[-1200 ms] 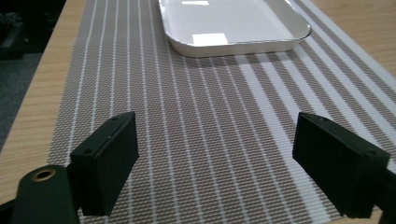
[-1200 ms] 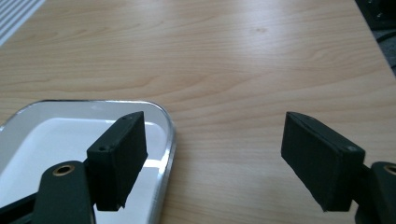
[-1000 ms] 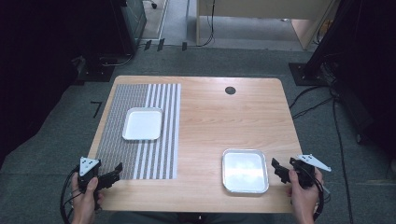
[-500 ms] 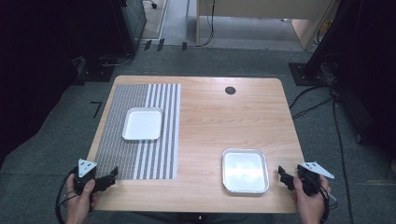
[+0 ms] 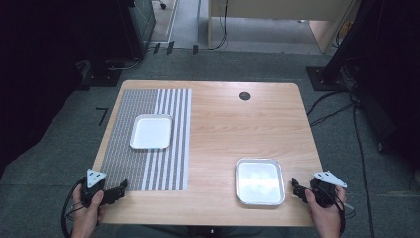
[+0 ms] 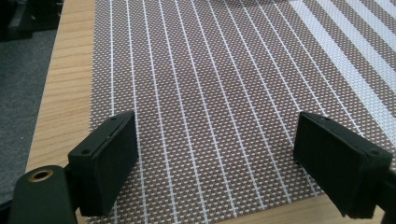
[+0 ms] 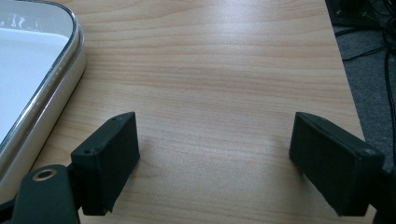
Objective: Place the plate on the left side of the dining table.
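My left gripper (image 5: 119, 189) is held at the near left corner of the wooden table (image 5: 218, 129). It is open, and in the left gripper view (image 6: 217, 163) only the woven striped placemat (image 6: 210, 84) lies between its jaws. My right gripper (image 5: 296, 187) is held at the near right edge, just right of a shiny metal tray (image 5: 260, 181). Its jaws have just been opening and stand wide (image 7: 215, 163) over bare wood with nothing between them. The tray's rim (image 7: 51, 88) is at the left in the right gripper view. A second, empty tray (image 5: 151, 131) rests on the placemat (image 5: 148, 163).
A small black round hole (image 5: 243, 96) sits near the table's far edge. Dark equipment and cables (image 5: 346, 99) lie on the grey floor around the table. Bare wood runs between the two trays and along the far half.
Both hands have drawn slightly toward the near edge of the table. The trays and the placemat have not moved.
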`<action>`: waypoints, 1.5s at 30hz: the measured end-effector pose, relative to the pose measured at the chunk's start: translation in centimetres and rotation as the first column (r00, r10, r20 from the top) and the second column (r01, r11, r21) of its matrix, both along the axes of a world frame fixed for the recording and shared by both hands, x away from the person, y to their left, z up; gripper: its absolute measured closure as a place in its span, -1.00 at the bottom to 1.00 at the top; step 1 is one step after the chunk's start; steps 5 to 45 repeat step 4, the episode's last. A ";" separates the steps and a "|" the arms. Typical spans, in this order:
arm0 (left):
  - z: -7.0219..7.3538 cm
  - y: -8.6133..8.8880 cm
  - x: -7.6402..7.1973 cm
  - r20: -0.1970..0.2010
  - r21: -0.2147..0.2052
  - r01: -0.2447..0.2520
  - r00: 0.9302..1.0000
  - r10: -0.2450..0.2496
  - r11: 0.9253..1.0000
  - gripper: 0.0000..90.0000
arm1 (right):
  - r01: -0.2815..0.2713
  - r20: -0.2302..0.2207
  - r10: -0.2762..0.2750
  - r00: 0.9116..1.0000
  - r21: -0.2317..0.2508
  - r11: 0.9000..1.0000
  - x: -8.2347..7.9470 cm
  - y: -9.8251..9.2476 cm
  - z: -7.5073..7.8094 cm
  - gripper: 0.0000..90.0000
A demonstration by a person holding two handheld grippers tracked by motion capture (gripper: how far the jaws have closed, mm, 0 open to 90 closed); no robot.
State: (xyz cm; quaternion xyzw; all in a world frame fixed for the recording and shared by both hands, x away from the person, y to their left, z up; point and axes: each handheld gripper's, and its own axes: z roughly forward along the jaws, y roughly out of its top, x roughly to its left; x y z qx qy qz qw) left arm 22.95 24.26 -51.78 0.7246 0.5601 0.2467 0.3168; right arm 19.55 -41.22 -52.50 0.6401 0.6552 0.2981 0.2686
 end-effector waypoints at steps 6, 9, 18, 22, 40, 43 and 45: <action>0.9 0.1 0.0 -0.004 -0.022 -0.001 1.000 0.001 1.000 -0.69 | -0.001 0.000 0.001 1.000 -0.001 1.000 0.0 0.0 0.0 -0.66; 0.9 0.1 0.0 -0.004 -0.022 -0.001 1.000 0.001 1.000 -0.69 | -0.001 0.000 0.001 1.000 -0.001 1.000 0.0 0.0 0.0 -0.66; 0.9 0.1 0.0 -0.004 -0.022 -0.001 1.000 0.001 1.000 -0.69 | -0.001 0.000 0.001 1.000 -0.001 1.000 0.0 0.0 0.0 -0.66; 0.9 0.1 0.0 -0.004 -0.022 -0.001 1.000 0.001 1.000 -0.69 | -0.001 0.000 0.001 1.000 -0.001 1.000 0.0 0.0 0.0 -0.66; 0.9 0.1 0.0 -0.004 -0.022 -0.001 1.000 0.001 1.000 -0.69 | -0.001 0.000 0.001 1.000 -0.001 1.000 0.0 0.0 0.0 -0.66; 0.9 0.1 0.0 -0.004 -0.022 -0.001 1.000 0.001 1.000 -0.69 | -0.001 0.000 0.001 1.000 -0.001 1.000 0.0 0.0 0.0 -0.66; 0.9 0.1 0.0 -0.004 -0.022 -0.001 1.000 0.001 1.000 -0.69 | -0.001 0.000 0.001 1.000 -0.001 1.000 0.0 0.0 0.0 -0.66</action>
